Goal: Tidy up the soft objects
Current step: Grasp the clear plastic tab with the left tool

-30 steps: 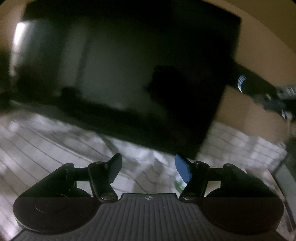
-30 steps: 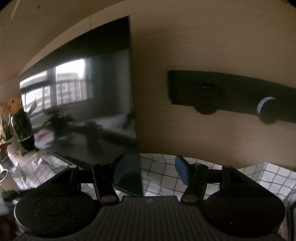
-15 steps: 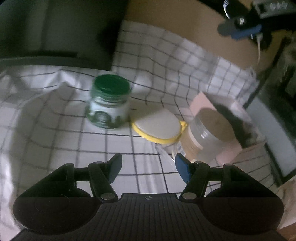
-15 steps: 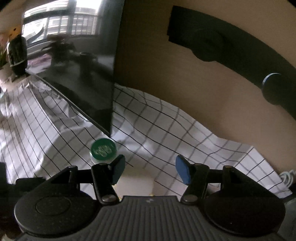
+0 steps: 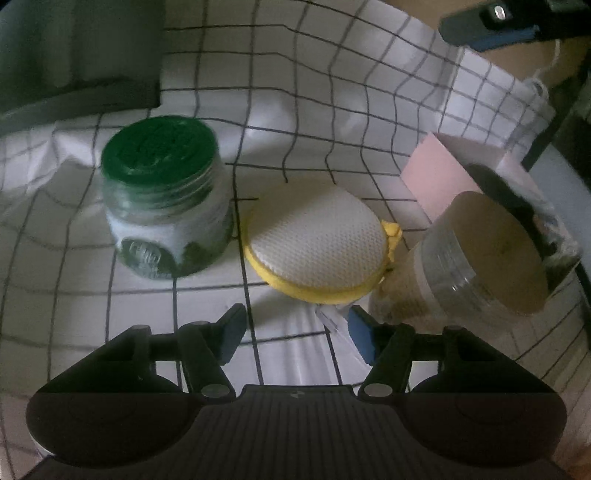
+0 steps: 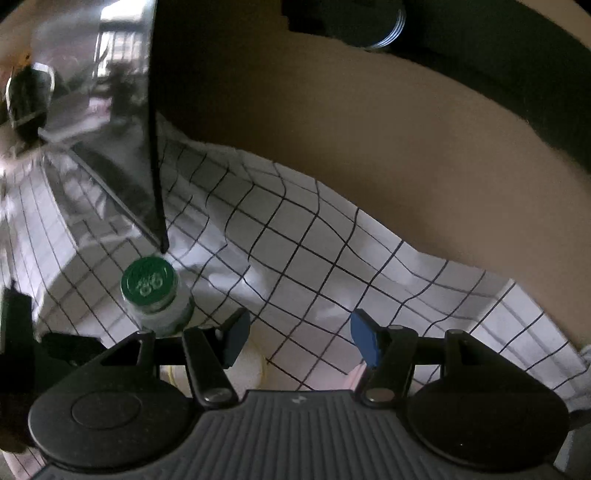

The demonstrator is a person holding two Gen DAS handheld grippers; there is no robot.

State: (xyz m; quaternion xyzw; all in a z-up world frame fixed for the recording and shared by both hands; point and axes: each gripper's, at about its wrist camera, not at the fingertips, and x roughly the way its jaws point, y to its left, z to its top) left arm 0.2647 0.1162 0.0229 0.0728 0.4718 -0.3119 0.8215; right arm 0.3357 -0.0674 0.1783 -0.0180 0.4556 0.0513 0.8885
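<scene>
A soft white mesh pouch (image 5: 317, 240) with a yellow rim lies on the checked cloth (image 5: 332, 110), between a green-lidded jar (image 5: 162, 199) and a clear jar with a tan lid (image 5: 480, 258). My left gripper (image 5: 295, 332) hovers just short of the pouch. Its jaws are closing with nothing between them, and a white tag (image 5: 332, 321) lies beside the right fingertip. My right gripper (image 6: 299, 339) stands open above the cloth, empty, with the green-lidded jar (image 6: 151, 288) at its left. A sliver of the pouch (image 6: 255, 365) shows under its left finger.
A pink box (image 5: 443, 173) with something dark inside stands behind the clear jar. A dark screen (image 6: 92, 129) leans at the back left, its corner close to the green jar. The tan wall (image 6: 369, 166) rises behind the cloth. The other gripper (image 5: 491, 29) shows at top right.
Both grippers have tipped down from the dark screen and wall toward the cloth. The jars, pouch and pink box have come into the left view and grown nearer.
</scene>
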